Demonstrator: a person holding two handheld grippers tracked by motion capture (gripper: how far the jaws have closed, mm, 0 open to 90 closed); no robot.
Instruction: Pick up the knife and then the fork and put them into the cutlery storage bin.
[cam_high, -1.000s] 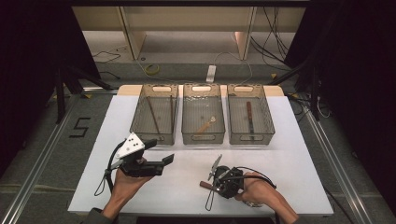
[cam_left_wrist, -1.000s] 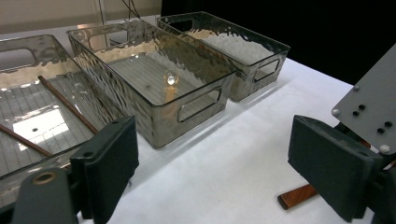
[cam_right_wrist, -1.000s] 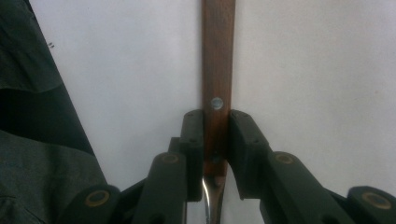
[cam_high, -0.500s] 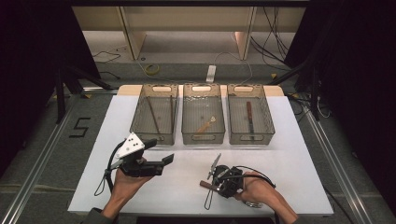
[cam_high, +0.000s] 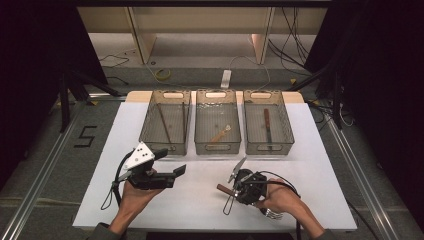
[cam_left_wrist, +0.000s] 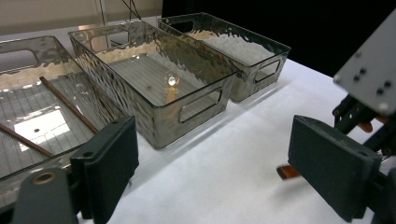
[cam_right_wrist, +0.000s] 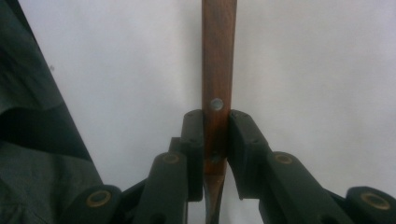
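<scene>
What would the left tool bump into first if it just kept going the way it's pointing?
Probably the middle bin: the left tool, open and holding nothing, looks across bare white table at its near corner. Depth is hard to judge.

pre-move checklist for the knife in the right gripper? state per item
1. Right gripper shut on the knife: ok, pads clamp the wooden handle.
2. Blade off the table: cannot tell.
3. Left gripper open, nothing between its pads: ok.
4. Right bin, already holding a wooden-handled knife, has room: ok.
5. Fork lying by the right hand out of the way: cannot tell.
</scene>
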